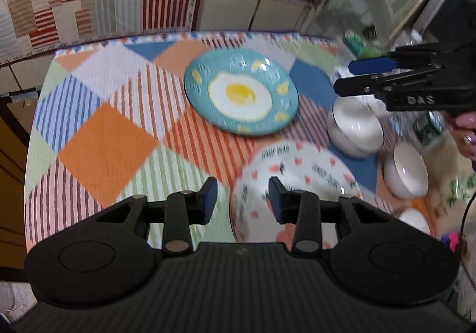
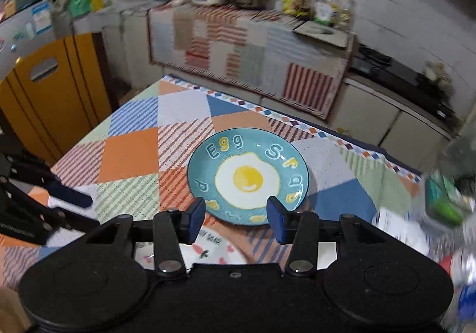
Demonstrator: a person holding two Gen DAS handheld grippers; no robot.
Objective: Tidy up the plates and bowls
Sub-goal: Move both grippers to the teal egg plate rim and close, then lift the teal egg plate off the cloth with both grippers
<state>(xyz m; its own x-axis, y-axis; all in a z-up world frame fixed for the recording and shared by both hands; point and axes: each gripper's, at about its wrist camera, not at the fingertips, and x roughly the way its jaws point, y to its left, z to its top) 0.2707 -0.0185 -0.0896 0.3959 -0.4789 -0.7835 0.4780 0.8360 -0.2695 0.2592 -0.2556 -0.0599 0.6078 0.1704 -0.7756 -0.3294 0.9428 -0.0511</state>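
A teal plate with a fried-egg picture (image 1: pixel 241 95) (image 2: pixel 248 175) lies flat near the middle of the checked tablecloth (image 1: pixel 107 142). Nearer to me lies a white plate with red hearts (image 1: pixel 297 184) (image 2: pixel 208 249). Three white bowls (image 1: pixel 355 130) (image 1: pixel 406 172) (image 1: pixel 415 220) stand in a row at the right. My left gripper (image 1: pixel 242 199) (image 2: pixel 90 212) hovers open above the heart plate's left rim, nothing between its pads. My right gripper (image 2: pixel 236 214) (image 1: pixel 354 75) hangs open above the near edge of the egg plate, holding nothing.
A person's hand (image 1: pixel 464 130) holds the right gripper. Bottles and green packets (image 2: pixel 446 202) crowd the table's right edge. A yellow wooden panel (image 2: pixel 44 95) stands left of the table. A cloth-covered counter (image 2: pixel 238 35) with appliances runs behind it.
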